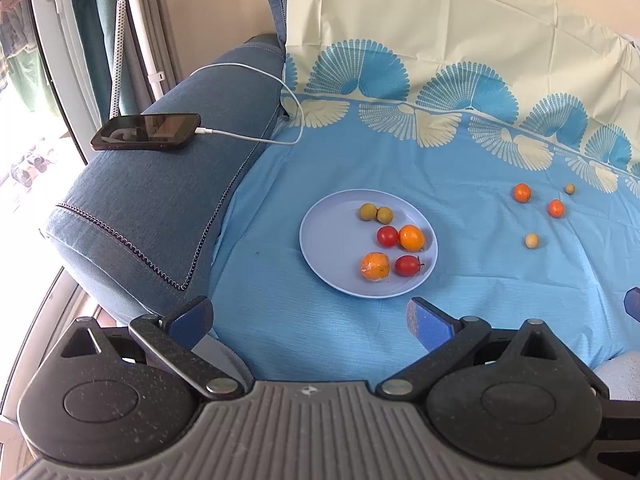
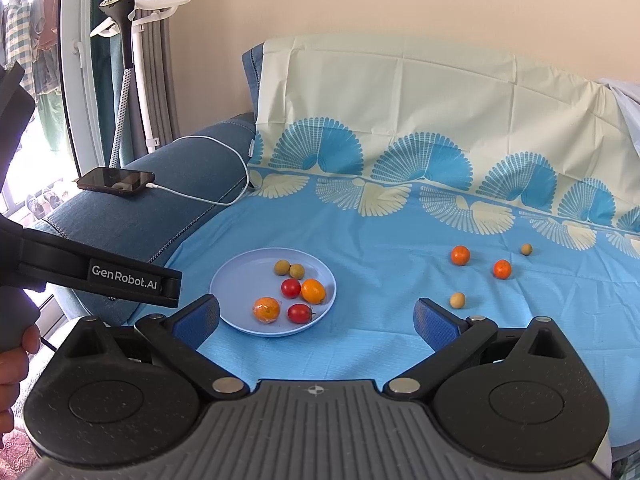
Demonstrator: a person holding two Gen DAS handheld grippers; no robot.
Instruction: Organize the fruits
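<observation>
A pale blue plate (image 1: 324, 240) (image 2: 240, 288) lies on the blue cloth, holding two oranges, two red tomatoes and two small green-brown fruits. To its right on the cloth lie two small oranges (image 1: 522, 192) (image 2: 460, 255), (image 1: 556, 208) (image 2: 502, 269) and two small tan fruits (image 1: 531, 240) (image 2: 457, 300), (image 1: 569, 189) (image 2: 526, 249). My left gripper (image 1: 310, 316) hovers open just in front of the plate, empty. My right gripper (image 2: 316, 316) is open and empty too, near the plate's front right edge. The left gripper's black body (image 2: 100, 276) shows at the left of the right wrist view.
A blue sofa armrest (image 1: 160, 208) rises left of the plate, with a phone (image 1: 146, 131) and white charging cable (image 1: 256, 136) on it. The patterned cloth climbs the backrest (image 1: 440, 40) behind. A garment steamer stand (image 2: 128, 60) and window are far left. A hand (image 2: 12, 360) grips the left tool.
</observation>
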